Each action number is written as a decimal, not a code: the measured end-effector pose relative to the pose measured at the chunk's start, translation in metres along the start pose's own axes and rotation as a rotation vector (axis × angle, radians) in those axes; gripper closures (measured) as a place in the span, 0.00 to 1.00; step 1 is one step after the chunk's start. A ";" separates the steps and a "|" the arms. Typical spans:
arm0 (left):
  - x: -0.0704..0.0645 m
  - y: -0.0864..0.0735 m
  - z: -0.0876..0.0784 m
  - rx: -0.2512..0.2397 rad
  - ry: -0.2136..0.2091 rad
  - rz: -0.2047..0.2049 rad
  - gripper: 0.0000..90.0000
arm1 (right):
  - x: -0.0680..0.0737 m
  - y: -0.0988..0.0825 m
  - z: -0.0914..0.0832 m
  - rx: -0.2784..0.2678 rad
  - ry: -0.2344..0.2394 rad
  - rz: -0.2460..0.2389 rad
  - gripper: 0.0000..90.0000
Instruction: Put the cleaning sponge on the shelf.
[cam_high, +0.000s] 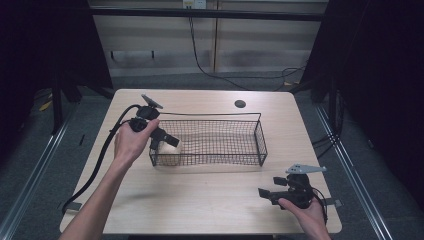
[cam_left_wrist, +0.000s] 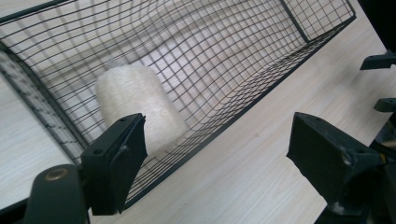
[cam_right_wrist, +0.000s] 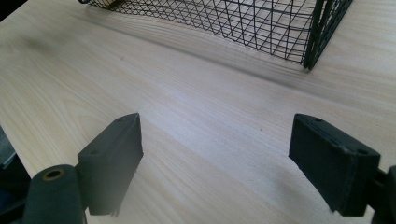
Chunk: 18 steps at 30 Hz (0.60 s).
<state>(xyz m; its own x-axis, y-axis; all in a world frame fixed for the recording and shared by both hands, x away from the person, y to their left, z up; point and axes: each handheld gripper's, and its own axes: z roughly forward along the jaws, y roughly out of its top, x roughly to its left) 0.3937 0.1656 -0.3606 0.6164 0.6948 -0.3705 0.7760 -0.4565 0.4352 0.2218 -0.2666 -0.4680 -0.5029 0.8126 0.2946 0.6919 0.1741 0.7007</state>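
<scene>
Rectangular black wire-mesh basket (cam_high: 215, 131), thin metal with a dull sheen, on a pale matt wood-grain table (cam_high: 200, 200); inside the basket, a fuzzy cream-white fibrous roll (cam_left_wrist: 135, 100); matt black plastic jaws.

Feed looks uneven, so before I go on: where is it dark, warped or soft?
High view: surroundings nearly black, the light wooden table evenly lit. Left gripper view: the black wire basket bows with lens distortion, the cream fuzzy cylinder looks soft. Right gripper view: near jaws blurred, a pale sheen across the tabletop.
</scene>
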 end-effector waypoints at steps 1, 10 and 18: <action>0.001 -0.003 -0.001 -0.015 -0.006 -0.006 0.21 | 0.000 0.000 0.000 0.000 0.000 0.001 0.19; 0.007 -0.024 -0.013 -0.063 -0.015 0.037 0.25 | -0.001 0.000 0.000 -0.005 -0.003 0.005 0.19; 0.000 -0.044 -0.021 -0.142 -0.029 0.072 0.25 | -0.001 0.000 -0.001 -0.006 -0.008 0.005 0.19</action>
<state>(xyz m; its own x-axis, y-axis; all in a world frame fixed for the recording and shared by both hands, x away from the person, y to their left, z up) 0.3566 0.1972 -0.3630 0.6750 0.6460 -0.3564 0.7042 -0.4201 0.5724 0.2221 -0.2679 -0.4681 -0.4952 0.8177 0.2935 0.6916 0.1666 0.7028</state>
